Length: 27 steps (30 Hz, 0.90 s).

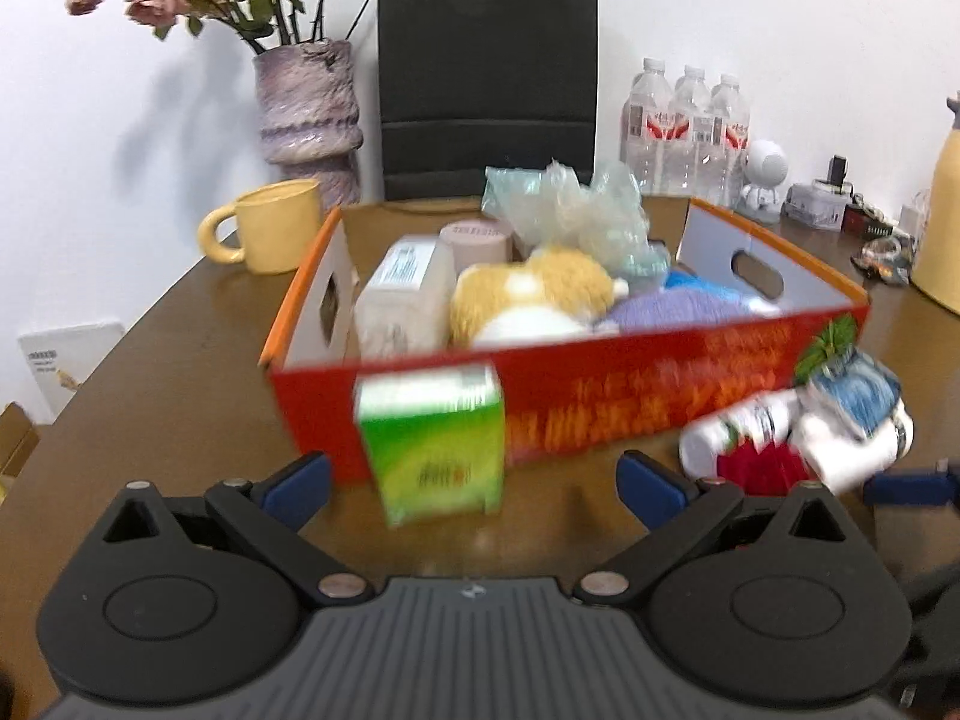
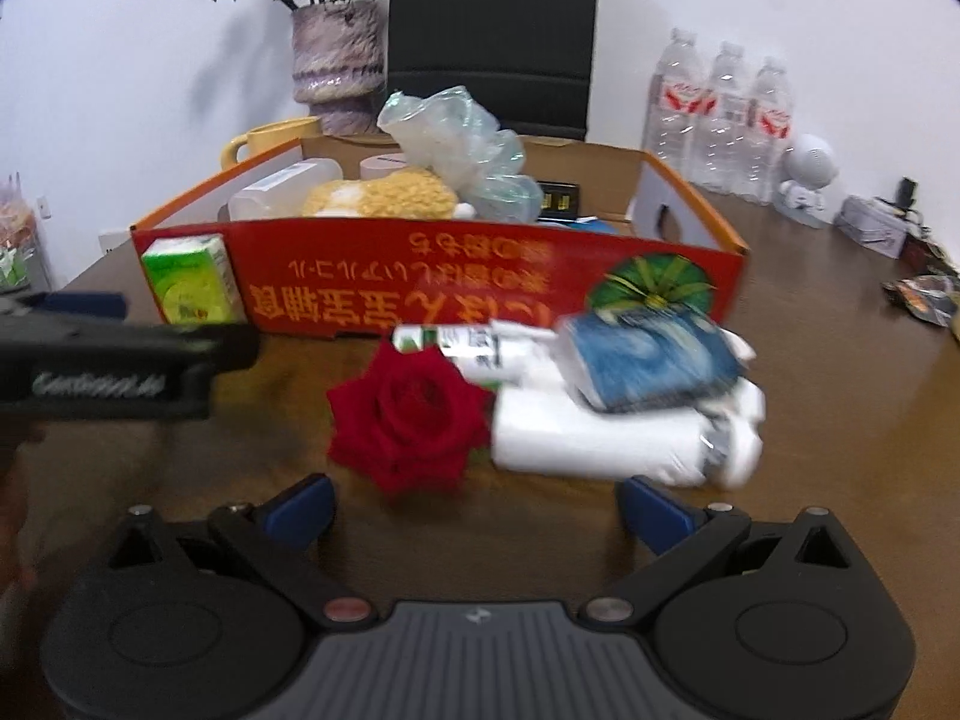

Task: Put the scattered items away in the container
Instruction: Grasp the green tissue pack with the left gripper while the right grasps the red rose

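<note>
Before red box (image 1: 600, 396): green carton (image 1: 435, 438) upright (left hand-held gripper (image 1: 474, 489) agape).

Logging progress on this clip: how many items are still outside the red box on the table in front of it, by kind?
Green carton: 1
Red rose: 1
White tube: 1
Blue packet: 1
White roll: 1
Total: 5

The room is bright and evenly lit. The vase (image 1: 309, 114) throws a soft shadow to its left on the white wall (image 1: 120, 120). Both views are blurred by motion, strongest just ahead of each hand-held gripper. The fisheye lens bends the edges and darkens the corners.
</note>
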Available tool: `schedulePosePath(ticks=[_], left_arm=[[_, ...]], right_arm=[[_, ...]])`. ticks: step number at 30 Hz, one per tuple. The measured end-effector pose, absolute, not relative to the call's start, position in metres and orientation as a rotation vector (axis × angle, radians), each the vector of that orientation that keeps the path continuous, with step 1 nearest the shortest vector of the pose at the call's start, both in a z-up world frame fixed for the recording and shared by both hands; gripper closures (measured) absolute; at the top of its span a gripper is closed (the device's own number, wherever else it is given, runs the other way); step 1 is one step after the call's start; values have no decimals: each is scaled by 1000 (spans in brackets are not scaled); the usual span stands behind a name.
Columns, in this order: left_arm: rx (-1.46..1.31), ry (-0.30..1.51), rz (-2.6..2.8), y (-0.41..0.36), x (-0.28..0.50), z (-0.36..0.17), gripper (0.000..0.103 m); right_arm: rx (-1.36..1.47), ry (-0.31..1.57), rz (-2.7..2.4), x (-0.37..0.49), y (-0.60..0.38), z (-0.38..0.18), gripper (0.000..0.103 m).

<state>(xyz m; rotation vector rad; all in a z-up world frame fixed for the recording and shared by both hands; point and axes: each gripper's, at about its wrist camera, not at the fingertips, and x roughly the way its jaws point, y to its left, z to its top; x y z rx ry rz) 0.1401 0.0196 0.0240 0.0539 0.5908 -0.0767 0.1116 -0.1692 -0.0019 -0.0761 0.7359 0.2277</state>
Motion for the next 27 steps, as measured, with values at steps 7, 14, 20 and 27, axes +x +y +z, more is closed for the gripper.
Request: schedulePosePath(ticks=[7,14,20,27], left_arm=[[18,628,-44,32,153,16,41],[-25,627,-26,38,145,12,57],[-73,598,-69,44,106,19,58],[-50,510,-164,41,55,45,58]], right_arm=[[-57,766,198,120,-153,1,7],[-33,730,214,122,-140,6,55],[-32,674,224,105,-144,7,60],[-32,540,322,55,-177,29,60]])
